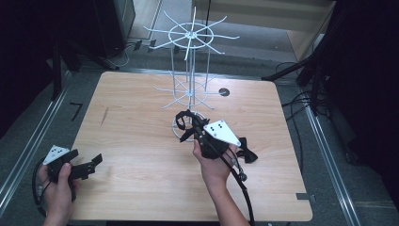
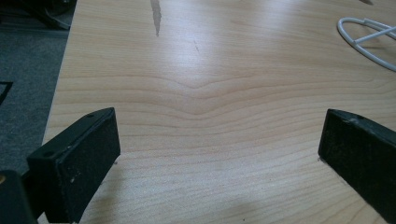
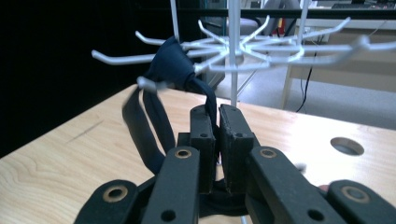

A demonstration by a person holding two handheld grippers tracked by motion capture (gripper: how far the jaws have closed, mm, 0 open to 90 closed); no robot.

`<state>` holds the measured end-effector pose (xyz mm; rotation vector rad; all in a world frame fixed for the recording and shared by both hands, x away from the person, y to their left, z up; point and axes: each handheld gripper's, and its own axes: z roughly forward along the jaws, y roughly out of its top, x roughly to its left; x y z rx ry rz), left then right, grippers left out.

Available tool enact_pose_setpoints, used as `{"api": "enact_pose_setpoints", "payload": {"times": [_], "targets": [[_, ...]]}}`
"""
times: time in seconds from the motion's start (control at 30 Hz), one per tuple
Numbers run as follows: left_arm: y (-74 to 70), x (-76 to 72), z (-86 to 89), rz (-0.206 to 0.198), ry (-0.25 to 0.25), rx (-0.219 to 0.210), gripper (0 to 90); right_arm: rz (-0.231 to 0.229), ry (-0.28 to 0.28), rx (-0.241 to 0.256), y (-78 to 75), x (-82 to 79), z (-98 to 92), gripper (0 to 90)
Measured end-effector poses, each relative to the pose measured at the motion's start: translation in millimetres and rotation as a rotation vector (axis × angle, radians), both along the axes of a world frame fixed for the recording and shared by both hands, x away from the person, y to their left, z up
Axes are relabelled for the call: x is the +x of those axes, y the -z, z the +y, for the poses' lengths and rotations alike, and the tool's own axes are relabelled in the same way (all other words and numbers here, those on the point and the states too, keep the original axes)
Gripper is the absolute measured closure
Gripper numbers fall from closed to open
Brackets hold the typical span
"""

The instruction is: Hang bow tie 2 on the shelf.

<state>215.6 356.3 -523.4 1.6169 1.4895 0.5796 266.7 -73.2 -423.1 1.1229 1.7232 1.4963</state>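
A white wire hook rack stands mid-table. In the right gripper view a dark navy bow tie hangs against one of the rack's lower hooks, its strap looping down. My right gripper is shut on that strap. From above, the right gripper sits just in front of the rack's base with the dark tie at its tips. My left gripper rests at the table's near left edge, jaws wide open over bare wood.
A second black bow tie lies on the table just right of the right hand. The rack's white base ring shows in the left gripper view. A round hole is behind the rack. Dark stands and cables surround the table.
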Motion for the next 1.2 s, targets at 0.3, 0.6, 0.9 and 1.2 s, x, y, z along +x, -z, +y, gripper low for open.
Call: {"api": "enact_pose_setpoints", "payload": {"times": [0.3,0.6,0.9,1.2], "targets": [[0.0,-0.4,0.3,-0.002,-0.002,-0.002,0.0,0.064,0.029,0.0,-0.5,18.3,4.6,85.5],[0.1,-0.1,0.1,-0.003,-0.001,-0.004,0.0,0.052,-0.018,0.026,10.1,18.8,-1.4,58.3],[0.1,-0.3,-0.2,-0.004,-0.003,0.001,0.0,0.038,-0.065,0.053,13.6,8.7,-21.2,42.3],[-0.3,-0.8,-0.1,-0.003,-0.001,0.005,0.0,0.034,-0.044,0.041,22.5,-2.2,-47.7,41.0]]}}
